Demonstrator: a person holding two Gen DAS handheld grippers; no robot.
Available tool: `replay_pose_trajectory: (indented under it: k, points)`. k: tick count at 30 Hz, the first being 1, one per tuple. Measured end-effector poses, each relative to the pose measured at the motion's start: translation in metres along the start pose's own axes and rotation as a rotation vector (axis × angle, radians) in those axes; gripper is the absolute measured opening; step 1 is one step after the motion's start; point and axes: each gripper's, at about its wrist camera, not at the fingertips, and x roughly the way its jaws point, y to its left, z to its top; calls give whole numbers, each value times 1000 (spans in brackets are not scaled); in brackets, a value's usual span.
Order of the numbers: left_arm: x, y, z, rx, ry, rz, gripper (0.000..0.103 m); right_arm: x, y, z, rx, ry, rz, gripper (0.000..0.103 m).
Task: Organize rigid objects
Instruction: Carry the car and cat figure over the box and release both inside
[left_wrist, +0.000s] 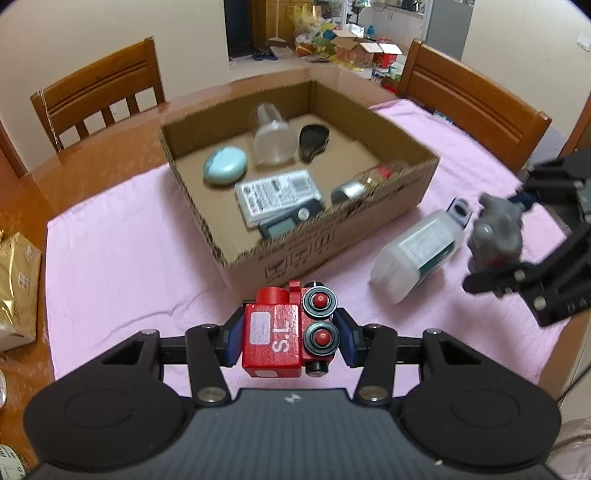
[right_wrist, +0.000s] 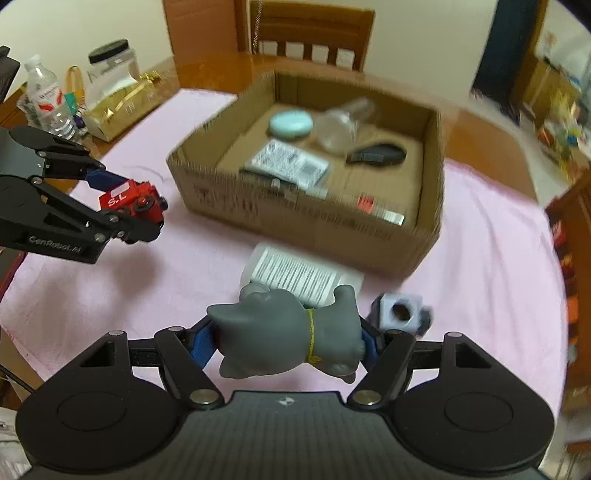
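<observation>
My left gripper (left_wrist: 290, 338) is shut on a red toy train (left_wrist: 280, 332), held above the pink cloth in front of the cardboard box (left_wrist: 332, 236); the gripper also shows in the right wrist view (right_wrist: 129, 206), still holding the train (right_wrist: 135, 201). My right gripper (right_wrist: 288, 341) is shut on a grey toy animal (right_wrist: 288, 336), held right of the box (right_wrist: 258, 206); in the left wrist view that gripper (left_wrist: 513, 236) holds the toy (left_wrist: 495, 232). A white plastic bottle (left_wrist: 417, 254) lies on the cloth beside the box, with a small lilac cube (right_wrist: 400, 314) next to it.
The box holds a teal case (left_wrist: 224, 165), a clear jar (left_wrist: 271, 136), a dark mouse (left_wrist: 313, 142), a printed packet (left_wrist: 279, 195) and other small items. Wooden chairs (left_wrist: 99, 99) stand behind the table. A gold bag (right_wrist: 118, 103), a water bottle (right_wrist: 48, 99) and a jar stand at the left.
</observation>
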Motion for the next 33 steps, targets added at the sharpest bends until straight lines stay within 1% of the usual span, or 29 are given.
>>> replay_pose_trajectory:
  k: [5, 9, 12, 19, 24, 25, 28, 29, 33]
  points:
    - [-13, -1, 11, -22, -25, -1, 48, -14, -10, 23, -75, -48, -28, 77]
    - [-22, -2, 18, -36, -51, 9, 48, -15, -20, 42, -102, -85, -39, 77]
    - [-25, 1, 24, -74, -60, 12, 48, -13, -28, 57, -123, -107, -42, 77]
    - [-26, 8, 47, -117, -114, 73, 48, 9, -53, 96, -145, -132, -45, 77]
    - [-18, 10, 64, -136, -130, 108, 48, 34, -71, 117, -147, -125, -62, 78]
    - [-16, 11, 67, -137, -131, 113, 48, 39, -74, 120, -145, -126, -67, 80]
    - [-8, 12, 77, -137, -130, 124, 48, 45, -79, 124, -134, -150, -57, 99]
    - [-6, 13, 80, -137, -129, 128, 48, 44, -80, 124, -128, -163, -57, 103]
    - [8, 19, 92, -133, -127, 136, 48, 38, -80, 118, -107, -173, -47, 103]
